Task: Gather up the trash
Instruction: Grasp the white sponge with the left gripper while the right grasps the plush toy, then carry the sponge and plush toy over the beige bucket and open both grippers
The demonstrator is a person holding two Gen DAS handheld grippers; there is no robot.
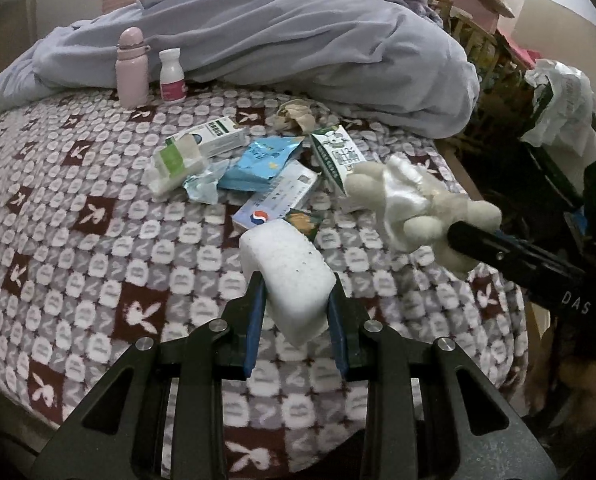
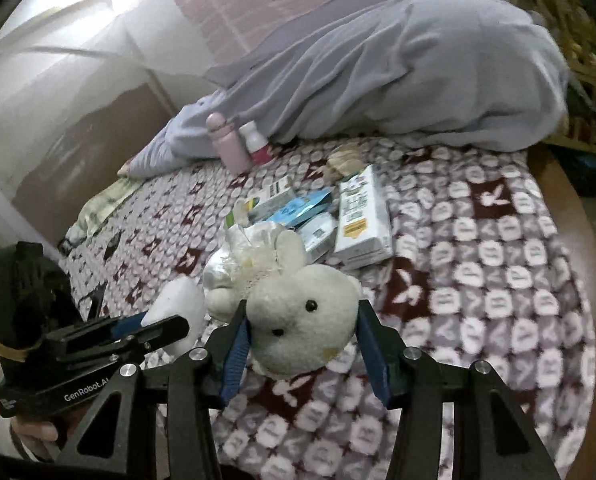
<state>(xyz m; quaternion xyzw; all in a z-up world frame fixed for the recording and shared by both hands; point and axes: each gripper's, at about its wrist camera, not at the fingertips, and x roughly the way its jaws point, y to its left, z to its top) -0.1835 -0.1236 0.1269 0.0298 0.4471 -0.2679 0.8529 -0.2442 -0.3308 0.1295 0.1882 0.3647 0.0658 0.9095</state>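
My left gripper is shut on a white foam block and holds it above the patterned blanket. The block also shows in the right wrist view. My right gripper is shut on the head of a white plush rabbit, also seen in the left wrist view. Beyond both lies a pile of trash: a white and green carton, a blue wrapper, small boxes, crumpled paper.
A pink bottle and a white pill bottle stand at the back by a lilac duvet. The bed edge is at the right, with a bag-lined bin and clutter beyond it.
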